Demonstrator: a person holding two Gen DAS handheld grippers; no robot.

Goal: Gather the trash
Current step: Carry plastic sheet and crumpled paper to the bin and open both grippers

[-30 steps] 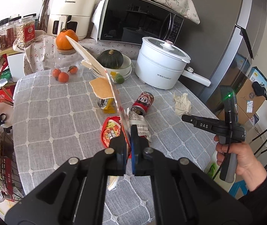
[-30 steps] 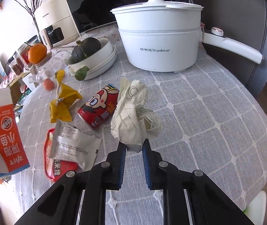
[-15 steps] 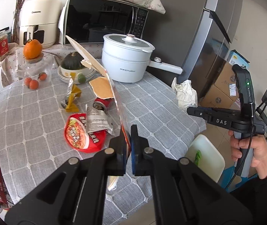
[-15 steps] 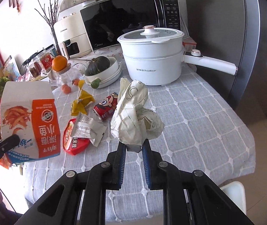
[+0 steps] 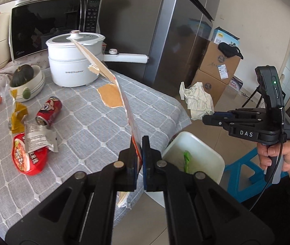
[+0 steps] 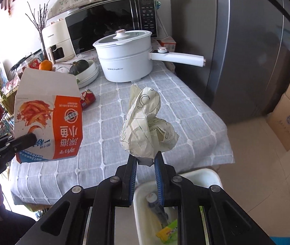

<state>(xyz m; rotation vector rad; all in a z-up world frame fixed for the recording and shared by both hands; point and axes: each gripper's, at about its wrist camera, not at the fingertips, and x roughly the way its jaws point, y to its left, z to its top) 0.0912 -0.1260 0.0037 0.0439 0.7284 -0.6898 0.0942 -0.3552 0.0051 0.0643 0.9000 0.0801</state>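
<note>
My left gripper (image 5: 140, 143) is shut on a flattened orange and white snack carton (image 5: 112, 85), seen edge-on here and face-on in the right wrist view (image 6: 49, 114). My right gripper (image 6: 146, 161) is shut on a crumpled paper ball (image 6: 147, 126), also seen in the left wrist view (image 5: 197, 100). Both are held past the table's edge, above a white trash bin (image 5: 210, 153) (image 6: 204, 176) on the floor that holds some trash. On the table lie a red can (image 5: 49, 111), a red bowl lid with a wrapper (image 5: 29, 153) and a yellow wrapper (image 5: 17, 118).
A white pot with a long handle (image 5: 73, 61), a bowl with a squash (image 5: 25, 79), a microwave (image 5: 49, 28) and a grey fridge (image 5: 177, 40) stand behind. Cardboard boxes (image 5: 218, 69) and a blue stool (image 5: 245, 173) are on the floor at right.
Both grippers have pulled back from the table and swung right with their loads. They now hang above the white bin, which has come into view.
</note>
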